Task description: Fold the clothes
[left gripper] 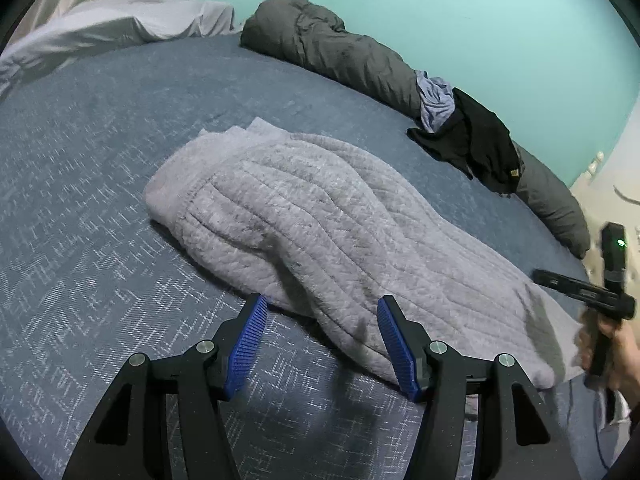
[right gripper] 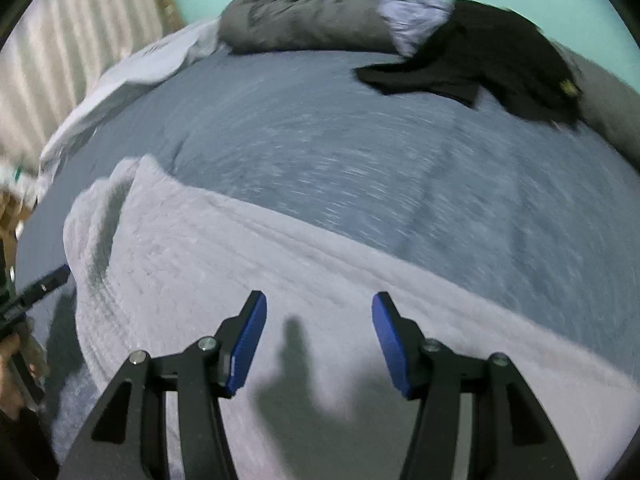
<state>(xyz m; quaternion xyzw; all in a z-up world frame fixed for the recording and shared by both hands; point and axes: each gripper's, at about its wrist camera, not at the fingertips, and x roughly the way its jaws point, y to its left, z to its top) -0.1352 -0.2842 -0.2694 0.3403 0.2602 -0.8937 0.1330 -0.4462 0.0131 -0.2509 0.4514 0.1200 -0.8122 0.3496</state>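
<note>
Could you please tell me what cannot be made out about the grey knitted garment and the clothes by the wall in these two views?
- Grey knitted garment: its type; folds hide the shape in the left wrist view.
- Its near end: the right wrist view is motion-blurred and the right claw covers it.
- Black garment: crumpled, small; type unclear.
- Pale blue cloth: mostly hidden under the black garment and dark grey duvet.

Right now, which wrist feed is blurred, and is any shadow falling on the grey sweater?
Right wrist view: motion-smeared, the blue bedspread streaked, the grey sweater softened; a dark shadow lies on the sweater between the open jaws of the right gripper. Left wrist view: mostly sharp, knit ribs clear, only a faint shadow under the left gripper; both views bend strongly at the fisheye edges.
</note>
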